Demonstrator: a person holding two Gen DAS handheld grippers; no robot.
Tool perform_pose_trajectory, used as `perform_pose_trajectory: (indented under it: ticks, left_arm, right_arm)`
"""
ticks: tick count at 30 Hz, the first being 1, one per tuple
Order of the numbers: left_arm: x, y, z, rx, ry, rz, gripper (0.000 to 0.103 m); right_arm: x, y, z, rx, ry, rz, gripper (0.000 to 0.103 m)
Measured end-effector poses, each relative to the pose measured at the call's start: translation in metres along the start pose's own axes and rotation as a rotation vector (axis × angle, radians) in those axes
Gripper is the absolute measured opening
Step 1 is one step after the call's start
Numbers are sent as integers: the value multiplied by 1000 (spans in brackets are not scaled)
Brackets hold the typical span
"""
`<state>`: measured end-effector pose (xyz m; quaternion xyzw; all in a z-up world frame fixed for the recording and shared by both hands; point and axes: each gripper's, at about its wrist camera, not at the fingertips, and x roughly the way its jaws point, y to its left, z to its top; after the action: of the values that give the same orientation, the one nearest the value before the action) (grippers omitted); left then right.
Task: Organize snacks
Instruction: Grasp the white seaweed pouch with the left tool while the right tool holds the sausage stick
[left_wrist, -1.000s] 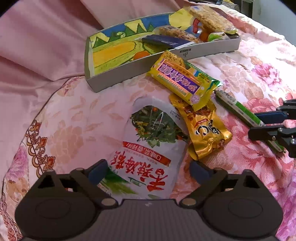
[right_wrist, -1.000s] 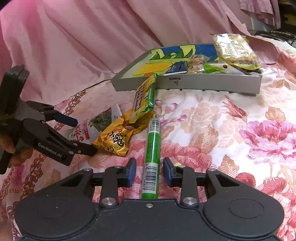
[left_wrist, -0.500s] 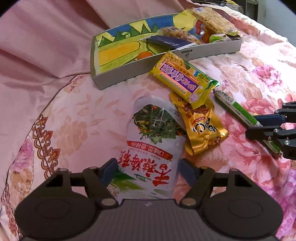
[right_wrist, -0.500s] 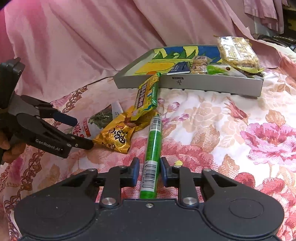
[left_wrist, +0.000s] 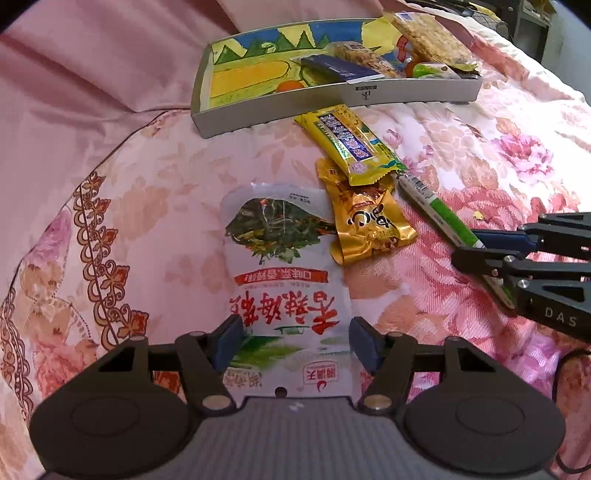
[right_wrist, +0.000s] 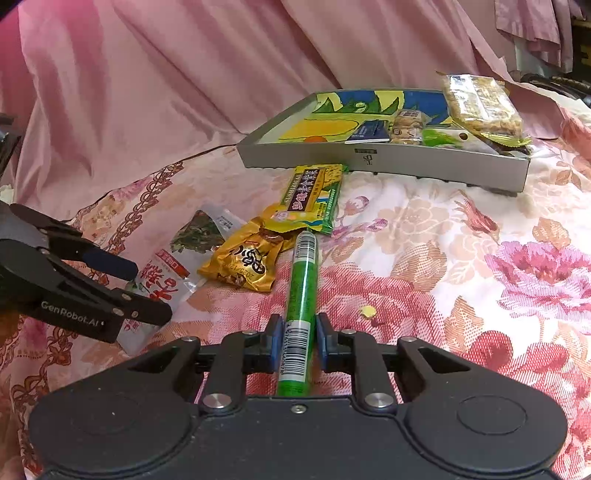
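Observation:
A white seaweed snack bag (left_wrist: 282, 266) lies on the floral bedcover. My left gripper (left_wrist: 295, 341) is open with its jaws on either side of the bag's near end. A gold packet (left_wrist: 365, 225) and a yellow bar (left_wrist: 351, 142) lie beyond it. My right gripper (right_wrist: 298, 341) is shut on a green stick snack (right_wrist: 303, 288), which still rests on the cover. The grey tray (right_wrist: 406, 162) with a painted bottom holds several snacks at its right end. The tray also shows in the left wrist view (left_wrist: 258, 114).
Pink cloth (right_wrist: 166, 81) rises behind the tray. The right gripper shows in the left wrist view (left_wrist: 480, 245) beside the gold packet. The left gripper shows in the right wrist view (right_wrist: 136, 290) over the seaweed bag (right_wrist: 173, 273). A small yellow crumb (right_wrist: 368, 312) lies on the cover.
My left gripper has moved forward and its jaws have narrowed around the seaweed bag's end. My right gripper has closed onto the green stick.

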<state>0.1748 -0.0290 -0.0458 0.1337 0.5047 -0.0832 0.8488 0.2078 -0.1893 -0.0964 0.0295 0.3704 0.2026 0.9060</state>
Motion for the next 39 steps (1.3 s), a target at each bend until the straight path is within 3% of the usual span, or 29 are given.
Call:
perform_pose_trajectory:
  ticks: [2,7,11,15,26,30,39]
  left_arm:
    - [1,-1,0,2,-8,4,71]
    - [8,-2,3,51,-27,40,88]
    - [11,-1,5,62,-34,30,89]
    - [14,2,3,15,-27,6,83]
    - [7,-6,-2,7,-28,22,71]
    - [5,-7,-3,-16,-27,23,67]
    - [-1,-8,-6,-29,-20,28,58]
  right_arm:
    - [0,-1,0,6,-2,1,21]
    - [0,-2,-2,15,-4,-3,21]
    - [0,-2,-2,11,-8,-5,22]
    - [1,-2,-2,8,-10,-9,24]
    - [1,1,-3,-9,-6,-19,29]
    - [2,5,-5,-51,-3,-34,21]
    - [0,20,-9,-187,-22,-94,19]
